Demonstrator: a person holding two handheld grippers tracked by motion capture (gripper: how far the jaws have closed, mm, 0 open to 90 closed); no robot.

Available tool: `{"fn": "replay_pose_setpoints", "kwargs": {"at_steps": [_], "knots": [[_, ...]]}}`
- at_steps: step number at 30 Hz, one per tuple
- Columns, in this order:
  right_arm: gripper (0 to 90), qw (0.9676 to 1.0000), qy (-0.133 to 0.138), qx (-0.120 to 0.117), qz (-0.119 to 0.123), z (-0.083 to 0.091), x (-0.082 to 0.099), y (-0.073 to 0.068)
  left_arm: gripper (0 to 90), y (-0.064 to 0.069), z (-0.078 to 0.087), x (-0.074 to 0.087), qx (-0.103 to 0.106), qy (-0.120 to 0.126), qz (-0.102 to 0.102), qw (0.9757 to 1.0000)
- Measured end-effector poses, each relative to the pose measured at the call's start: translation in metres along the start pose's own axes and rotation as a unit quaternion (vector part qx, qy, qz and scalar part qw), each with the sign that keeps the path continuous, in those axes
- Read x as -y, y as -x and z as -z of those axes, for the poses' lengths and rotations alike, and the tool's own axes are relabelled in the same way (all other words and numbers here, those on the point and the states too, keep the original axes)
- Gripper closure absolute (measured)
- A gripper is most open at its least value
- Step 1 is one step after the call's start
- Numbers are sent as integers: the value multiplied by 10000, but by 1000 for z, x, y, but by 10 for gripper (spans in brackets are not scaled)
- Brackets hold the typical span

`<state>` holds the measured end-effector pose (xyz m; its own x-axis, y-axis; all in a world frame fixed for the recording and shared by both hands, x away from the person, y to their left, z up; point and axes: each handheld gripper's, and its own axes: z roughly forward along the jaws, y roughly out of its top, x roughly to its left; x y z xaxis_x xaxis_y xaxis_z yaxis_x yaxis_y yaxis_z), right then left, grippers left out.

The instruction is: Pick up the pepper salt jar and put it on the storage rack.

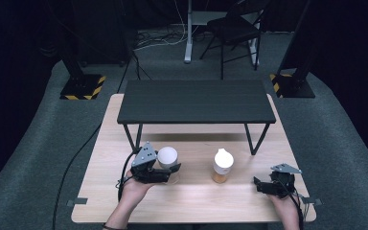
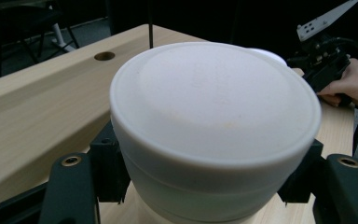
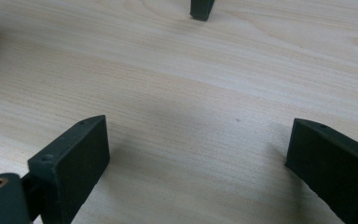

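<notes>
In the high view, the left tongs (image 1: 168,168) sit left of the middle of the frame, low on the pale wooden table (image 1: 191,203), and they are clamped on a round white matte plastic lid (image 1: 167,156) of a jar. To the right of it, near the middle, a second jar with a white domed cap and amber contents (image 1: 223,166) stands apart from it on the table. The right tongs (image 1: 258,184) rest at the lower right with nothing between them. Above both, a low black shelf on thin metal legs (image 1: 196,101) stands on the table.

In the left gripper view, the white lid (image 2: 214,116) takes the middle of the frame, and the black pads (image 2: 108,168) press on its side wall from left and right. The lid looks stiff and smooth, so I judge it can slip if the grip is weak; the straight side wall below the rim is the best place to hold. What hangs under the lid I cannot tell, so its weight is uncertain. At the upper right, the other hand (image 2: 352,84) holds its gripper.

In the right gripper view, the jaws stand wide apart over bare wood (image 3: 191,93), and one black shelf leg (image 3: 201,9) is at the top edge.

No brand, label or writing can be read on any of the things.
</notes>
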<state>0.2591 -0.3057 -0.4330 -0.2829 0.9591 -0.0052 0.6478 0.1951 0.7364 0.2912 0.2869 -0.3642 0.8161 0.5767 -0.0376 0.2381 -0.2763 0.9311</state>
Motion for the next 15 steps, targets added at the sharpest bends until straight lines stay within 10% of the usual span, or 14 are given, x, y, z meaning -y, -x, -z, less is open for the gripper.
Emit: {"fn": "replay_pose_setpoints", "kwargs": {"at_steps": [15], "knots": [[47, 10000, 1, 0, 0, 0, 0, 0, 333, -18, 25, -46, 52, 203, -131, 9997]]}}
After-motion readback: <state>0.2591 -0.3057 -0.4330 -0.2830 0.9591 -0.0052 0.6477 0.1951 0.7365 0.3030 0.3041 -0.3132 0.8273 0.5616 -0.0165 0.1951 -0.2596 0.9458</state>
